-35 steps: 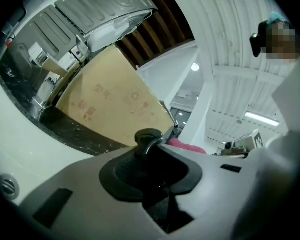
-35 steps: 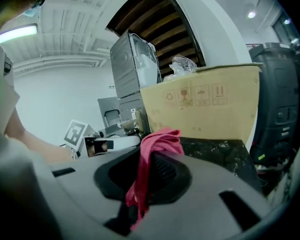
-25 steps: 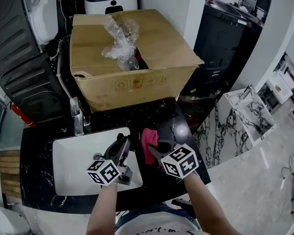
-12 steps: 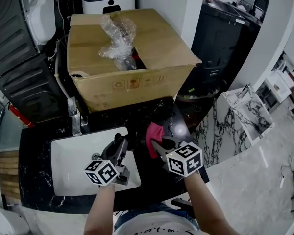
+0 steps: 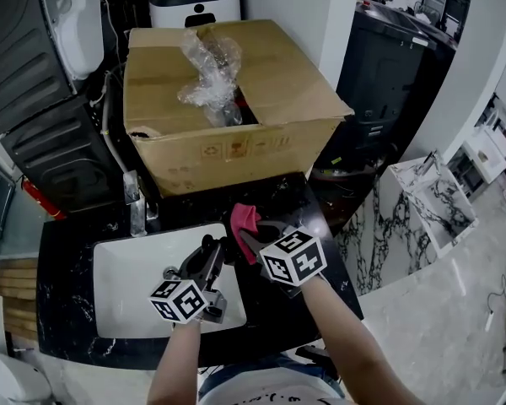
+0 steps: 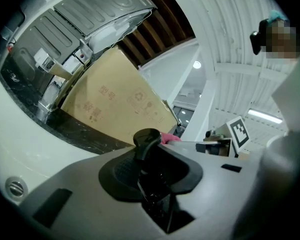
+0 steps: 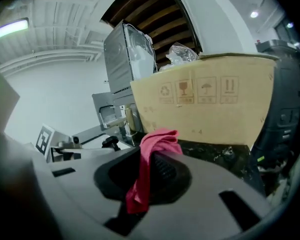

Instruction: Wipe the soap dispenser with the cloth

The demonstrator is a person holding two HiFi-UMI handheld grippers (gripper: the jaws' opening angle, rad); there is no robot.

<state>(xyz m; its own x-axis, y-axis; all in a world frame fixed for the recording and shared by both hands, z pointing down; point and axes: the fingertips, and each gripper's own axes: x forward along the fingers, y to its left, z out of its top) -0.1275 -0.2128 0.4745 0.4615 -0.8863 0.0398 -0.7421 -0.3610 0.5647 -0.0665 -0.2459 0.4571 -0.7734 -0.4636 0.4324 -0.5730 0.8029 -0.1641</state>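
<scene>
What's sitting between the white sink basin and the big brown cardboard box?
Head view: a strip of black marbled countertop, with a chrome tap standing on it toward the left.

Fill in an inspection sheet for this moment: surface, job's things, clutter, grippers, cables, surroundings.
Surface: black marbled counter with a white sink and a faucet.
Job's things: pink cloth; dark soap dispenser, only its pump top shows.
Clutter: cardboard box with plastic wrap in it.
Grippers: left gripper closed on the soap dispenser; right gripper closed on the cloth.
Cables: one pale cable or hose beside the box.
Surroundings: white marbled stand to the right.
</scene>
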